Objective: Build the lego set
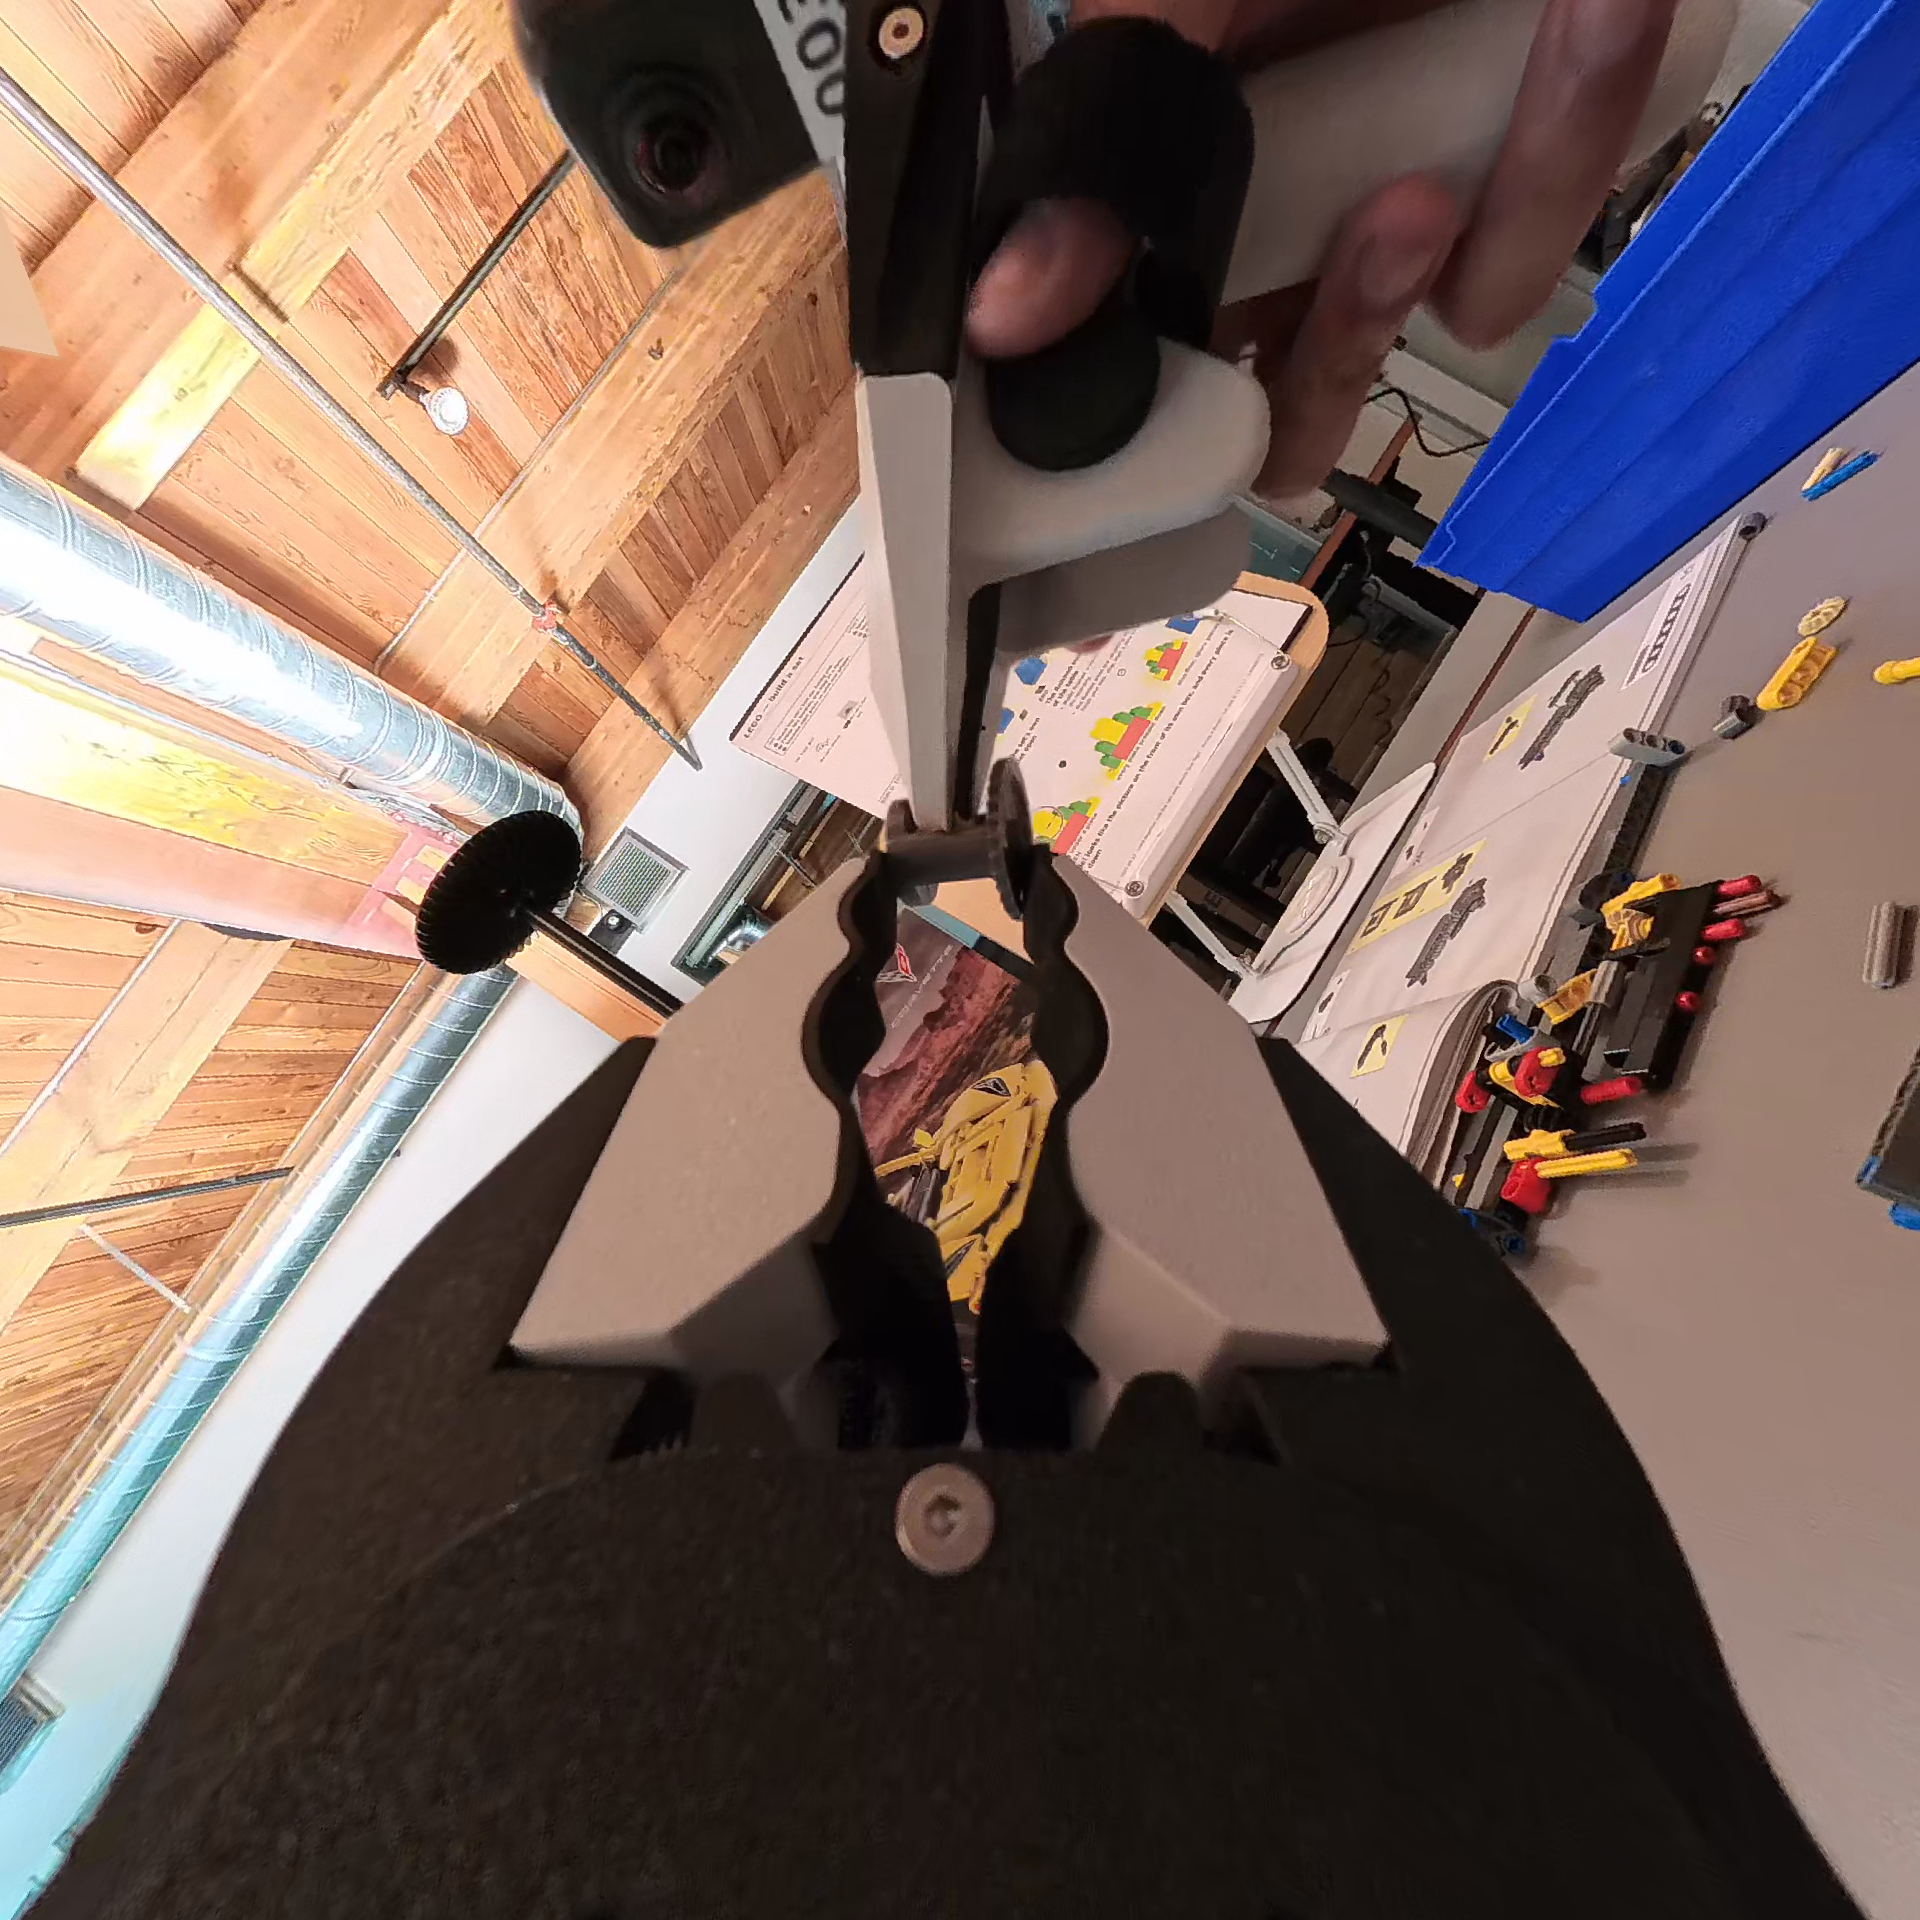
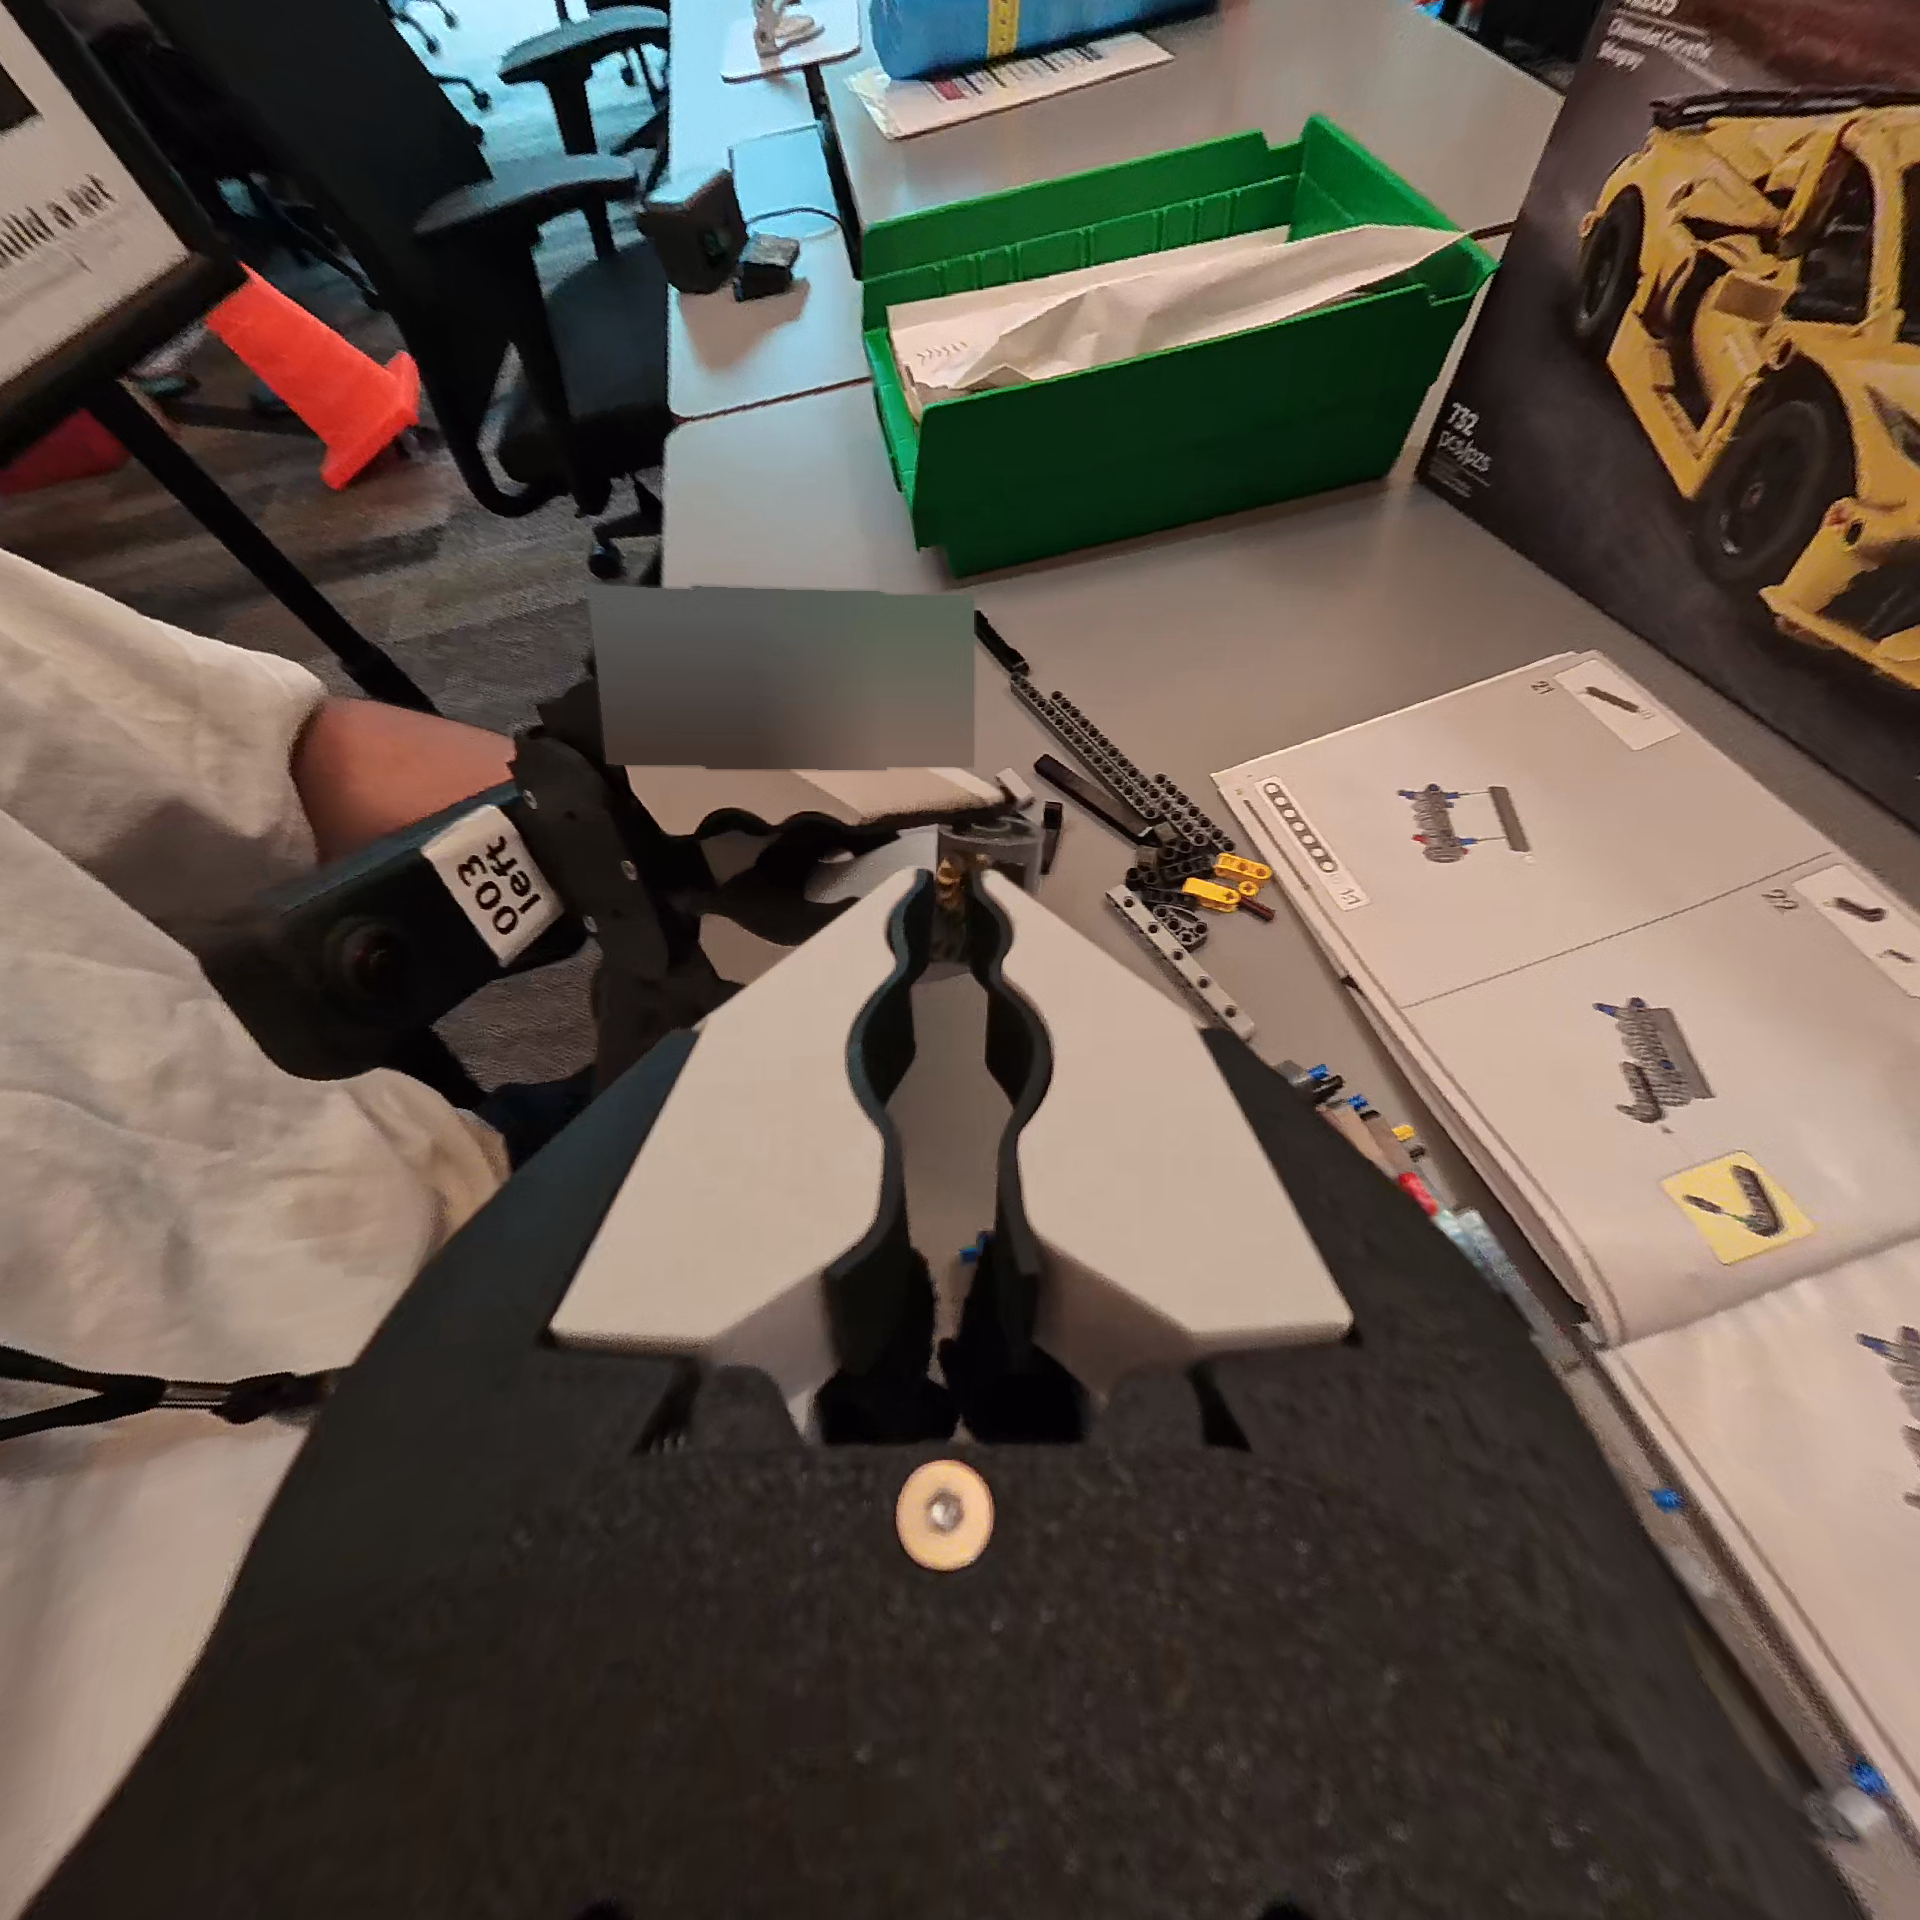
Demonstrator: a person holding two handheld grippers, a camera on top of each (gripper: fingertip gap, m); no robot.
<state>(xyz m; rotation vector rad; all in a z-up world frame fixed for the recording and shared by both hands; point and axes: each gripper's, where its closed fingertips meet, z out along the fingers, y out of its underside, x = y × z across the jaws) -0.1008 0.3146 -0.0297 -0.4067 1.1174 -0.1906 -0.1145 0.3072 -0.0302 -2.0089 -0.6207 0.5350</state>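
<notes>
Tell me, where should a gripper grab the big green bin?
Probably on the green bin's thin front wall, coming down from above: the top is open, so one finger fits inside by the crumpled paper and one outside. The whole bin looks too wide to pinch.

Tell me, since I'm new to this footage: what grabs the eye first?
The two grippers meeting mid-air: the left gripper pinches a small dark grey Lego assembly that the right gripper also closes on. Behind, a bright green bin holds white paper, and the box with the yellow car stands at the right.
</notes>
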